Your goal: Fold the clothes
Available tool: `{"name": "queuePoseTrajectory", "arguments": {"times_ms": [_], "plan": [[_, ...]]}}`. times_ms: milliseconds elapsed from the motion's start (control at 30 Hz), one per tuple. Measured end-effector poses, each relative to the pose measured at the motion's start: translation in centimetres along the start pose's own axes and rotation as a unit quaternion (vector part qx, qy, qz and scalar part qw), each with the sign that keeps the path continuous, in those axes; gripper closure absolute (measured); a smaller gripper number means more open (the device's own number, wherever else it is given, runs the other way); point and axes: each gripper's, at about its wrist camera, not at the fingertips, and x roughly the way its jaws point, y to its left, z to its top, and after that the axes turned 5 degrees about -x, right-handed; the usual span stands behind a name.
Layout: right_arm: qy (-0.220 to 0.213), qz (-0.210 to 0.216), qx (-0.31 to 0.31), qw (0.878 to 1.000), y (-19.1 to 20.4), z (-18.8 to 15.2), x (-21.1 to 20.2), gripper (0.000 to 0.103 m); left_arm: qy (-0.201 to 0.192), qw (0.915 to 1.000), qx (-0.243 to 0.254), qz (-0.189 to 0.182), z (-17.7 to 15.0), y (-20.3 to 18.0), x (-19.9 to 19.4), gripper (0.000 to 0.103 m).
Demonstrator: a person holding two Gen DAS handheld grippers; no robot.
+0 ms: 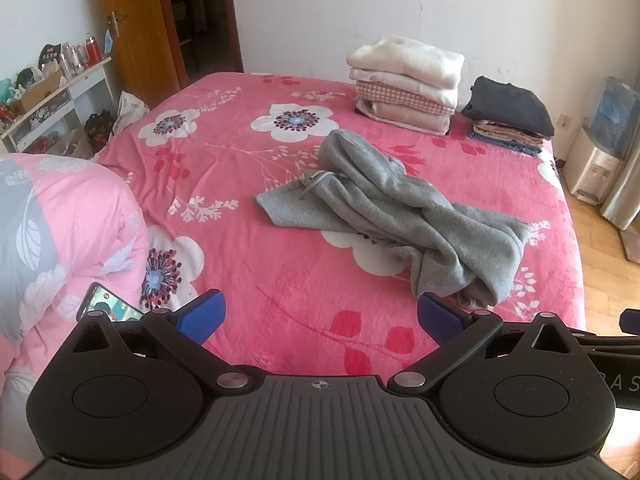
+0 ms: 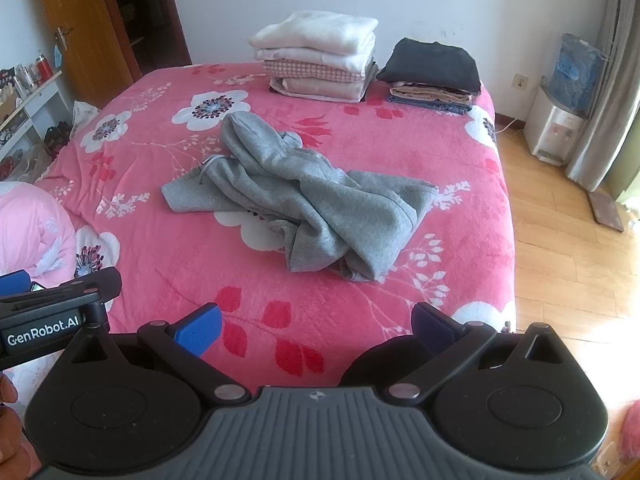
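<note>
A crumpled grey hooded sweatshirt [image 1: 396,212] [image 2: 304,200] lies in a heap in the middle of the pink flowered bed [image 1: 248,168] [image 2: 168,248]. Its drawstring shows near the far left part. My left gripper [image 1: 320,316] hangs open above the bed's near edge, short of the garment, with nothing between its blue pads. My right gripper [image 2: 316,326] is also open and empty, just in front of the heap. The left gripper's body [image 2: 52,316] shows at the left edge of the right wrist view.
Two stacks of folded clothes stand at the bed's far side: a pale one [image 1: 408,84] [image 2: 320,56] and a dark-topped one [image 1: 508,116] [image 2: 436,76]. A pink quilt [image 1: 60,232] and a phone [image 1: 106,304] lie at left. Shelves [image 1: 52,96], a door and a water dispenser [image 2: 560,116] surround the bed.
</note>
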Motion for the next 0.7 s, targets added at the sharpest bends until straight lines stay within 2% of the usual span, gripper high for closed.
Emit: {"name": "queuePoseTrajectory", "arguments": {"times_ms": [467, 700], "plan": [[-0.002, -0.003, -0.004, 1.000, 0.9, 0.1, -0.1, 0.000, 0.000, 0.9998, -0.011, -0.018, 0.1, 1.1, -0.1, 0.000], [-0.021, 0.011, 0.004, 1.000, 1.1, 0.2, -0.6, 0.000, -0.014, 0.9957, -0.058, -0.070, 0.4, 4.1, -0.4, 0.000]]}}
